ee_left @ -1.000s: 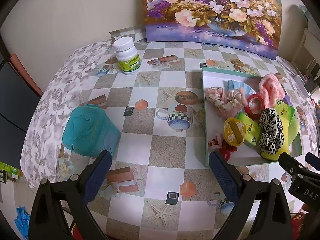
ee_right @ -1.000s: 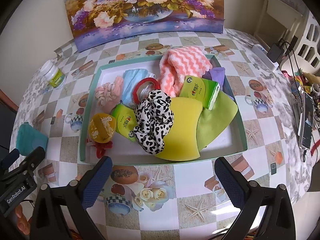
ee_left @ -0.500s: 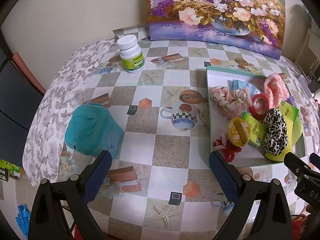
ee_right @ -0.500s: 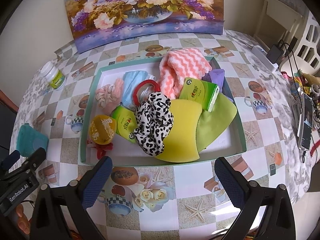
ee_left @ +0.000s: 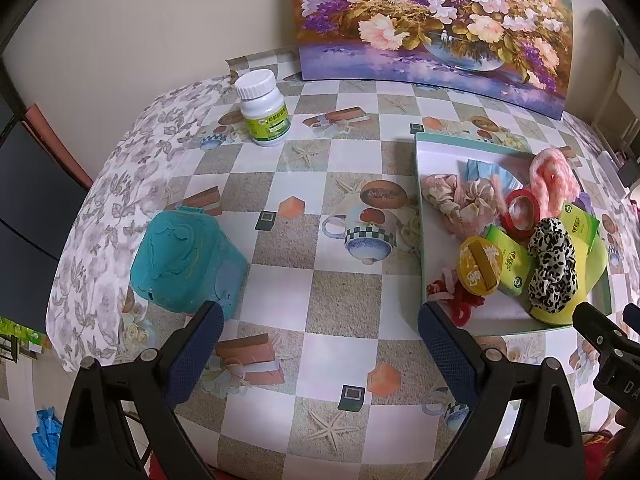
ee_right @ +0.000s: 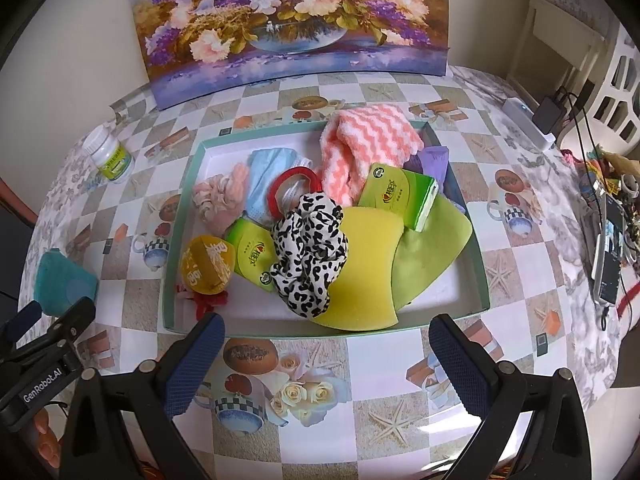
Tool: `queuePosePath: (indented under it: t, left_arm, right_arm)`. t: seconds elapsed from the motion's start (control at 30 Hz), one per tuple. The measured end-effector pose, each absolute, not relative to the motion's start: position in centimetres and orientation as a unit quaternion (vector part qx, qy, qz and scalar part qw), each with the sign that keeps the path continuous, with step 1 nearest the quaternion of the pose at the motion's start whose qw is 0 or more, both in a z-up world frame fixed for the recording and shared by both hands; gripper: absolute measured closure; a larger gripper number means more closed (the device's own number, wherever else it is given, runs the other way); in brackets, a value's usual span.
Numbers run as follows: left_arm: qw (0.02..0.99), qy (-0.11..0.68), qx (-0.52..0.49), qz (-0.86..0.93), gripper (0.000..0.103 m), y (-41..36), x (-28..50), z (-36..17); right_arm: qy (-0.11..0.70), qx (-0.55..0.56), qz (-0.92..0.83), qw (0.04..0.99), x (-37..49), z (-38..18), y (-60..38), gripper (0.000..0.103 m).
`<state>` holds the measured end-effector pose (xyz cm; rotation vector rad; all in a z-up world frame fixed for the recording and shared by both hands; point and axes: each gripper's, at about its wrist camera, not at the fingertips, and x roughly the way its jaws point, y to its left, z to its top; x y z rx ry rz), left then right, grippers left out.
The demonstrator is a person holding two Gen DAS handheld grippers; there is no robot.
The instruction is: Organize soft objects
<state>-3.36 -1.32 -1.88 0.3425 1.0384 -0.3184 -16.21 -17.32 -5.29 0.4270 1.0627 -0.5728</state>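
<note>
A teal-rimmed white tray (ee_right: 182,216) holds several soft things: a leopard-print scrunchie (ee_right: 308,248), a yellow sponge (ee_right: 360,264), a green cloth (ee_right: 432,240), a pink-and-white towel (ee_right: 368,144), a pink scrunchie (ee_right: 220,200), a blue mask (ee_right: 268,176), tissue packs (ee_right: 396,194) and a yellow ball (ee_right: 206,264). The tray also shows in the left wrist view (ee_left: 419,216). A teal soft pouch (ee_left: 186,262) lies on the table left of the tray. My left gripper (ee_left: 316,348) is open and empty, near the pouch. My right gripper (ee_right: 326,364) is open and empty, before the tray's front edge.
A white pill bottle (ee_left: 264,108) stands at the back left. A flower painting (ee_right: 292,20) leans on the wall. A phone and cables (ee_right: 608,256) lie at the right table edge. The table's rounded edge (ee_left: 80,248) drops off at left.
The left gripper has pulled back and swung slightly left, so the tray slid right in its view. The right gripper has backed off a little. Both stay open.
</note>
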Motion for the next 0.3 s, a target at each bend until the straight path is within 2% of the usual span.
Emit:
queuePosePath:
  t: [0.3]
  left_arm:
    - [0.844, 0.489, 0.158, -0.152, 0.005, -1.37, -3.38, -1.61]
  right_arm:
    - [0.495, 0.197, -0.268, 0.803, -16.15, -5.18, -17.30, 0.000]
